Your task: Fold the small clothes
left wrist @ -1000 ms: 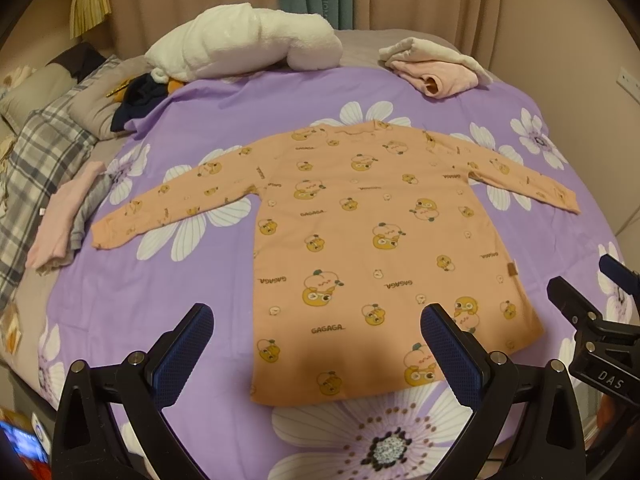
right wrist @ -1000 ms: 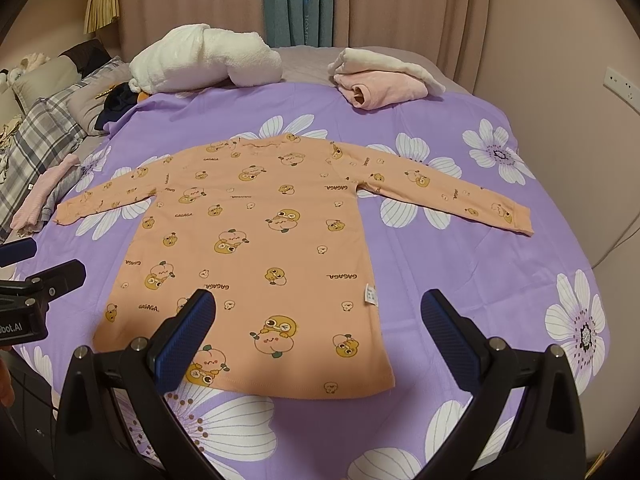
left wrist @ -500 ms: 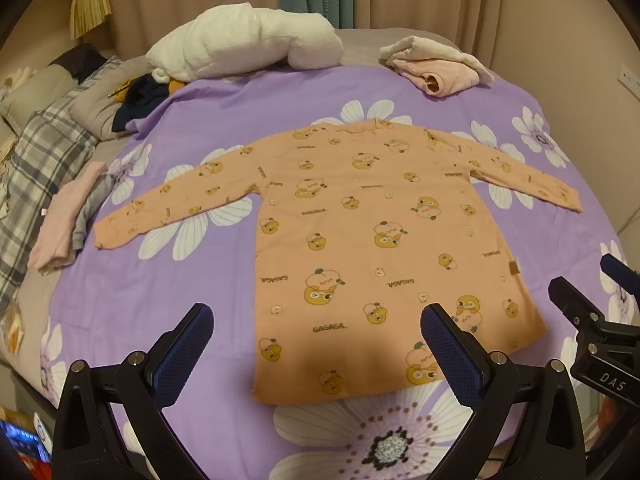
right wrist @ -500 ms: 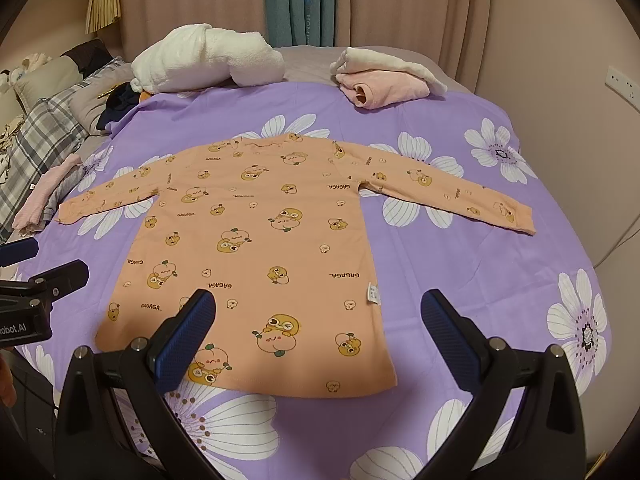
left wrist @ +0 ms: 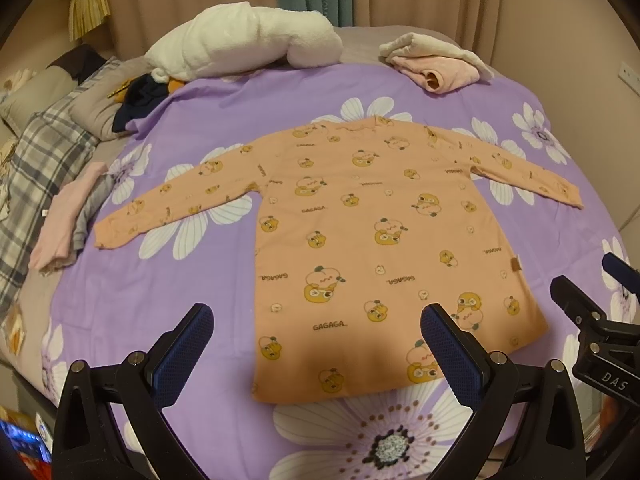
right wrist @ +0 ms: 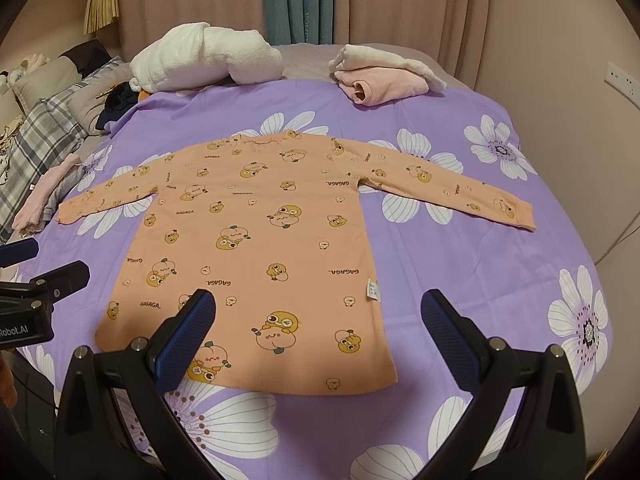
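**Shirt Laid Flat, Both Grippers Spread**

Left wrist view: my left gripper (left wrist: 318,344) is spread wide, holding nothing, above the hem of the orange shirt (left wrist: 384,248), which lies flat with sleeves outstretched on the purple floral bedspread (left wrist: 160,292).

Right wrist view: my right gripper (right wrist: 318,330) is likewise spread and empty over the hem's right part; a folded pink garment (right wrist: 380,84) sits well beyond the collar.

The left gripper (left wrist: 318,344) and right gripper (right wrist: 318,330) hover side by side, jaws spread wide, holding nothing.
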Motion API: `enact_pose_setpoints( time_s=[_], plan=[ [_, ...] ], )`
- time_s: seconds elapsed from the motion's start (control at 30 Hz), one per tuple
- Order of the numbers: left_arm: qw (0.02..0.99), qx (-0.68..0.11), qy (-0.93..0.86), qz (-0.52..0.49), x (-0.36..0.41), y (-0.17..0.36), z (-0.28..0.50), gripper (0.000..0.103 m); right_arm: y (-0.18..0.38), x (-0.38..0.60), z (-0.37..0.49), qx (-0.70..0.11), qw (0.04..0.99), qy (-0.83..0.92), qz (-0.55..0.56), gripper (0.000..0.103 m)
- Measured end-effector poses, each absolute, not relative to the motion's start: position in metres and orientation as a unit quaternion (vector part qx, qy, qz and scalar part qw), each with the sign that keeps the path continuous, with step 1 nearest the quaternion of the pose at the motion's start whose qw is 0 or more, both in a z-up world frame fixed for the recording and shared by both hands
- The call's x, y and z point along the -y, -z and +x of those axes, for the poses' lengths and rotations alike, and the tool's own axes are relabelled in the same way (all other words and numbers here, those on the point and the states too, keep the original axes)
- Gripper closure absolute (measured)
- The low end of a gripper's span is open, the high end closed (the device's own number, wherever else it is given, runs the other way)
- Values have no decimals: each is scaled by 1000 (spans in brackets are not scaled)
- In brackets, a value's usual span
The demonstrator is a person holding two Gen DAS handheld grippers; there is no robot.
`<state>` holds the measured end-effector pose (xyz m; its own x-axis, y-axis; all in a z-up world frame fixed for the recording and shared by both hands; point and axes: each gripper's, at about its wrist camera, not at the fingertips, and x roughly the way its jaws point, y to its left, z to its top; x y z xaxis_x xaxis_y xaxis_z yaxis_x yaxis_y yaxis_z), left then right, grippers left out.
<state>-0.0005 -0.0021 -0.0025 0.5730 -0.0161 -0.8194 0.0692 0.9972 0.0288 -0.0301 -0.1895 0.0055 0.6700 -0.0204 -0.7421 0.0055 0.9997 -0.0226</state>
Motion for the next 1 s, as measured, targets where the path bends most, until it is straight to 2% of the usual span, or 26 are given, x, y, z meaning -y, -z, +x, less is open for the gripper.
enact_pose_setpoints(
  time_s=[1.0],
  plan=[
    [886, -462, 24, 30, 4, 6, -2, 1, -5, 190, -30, -407, 913, 7, -8, 0]
  ],
)
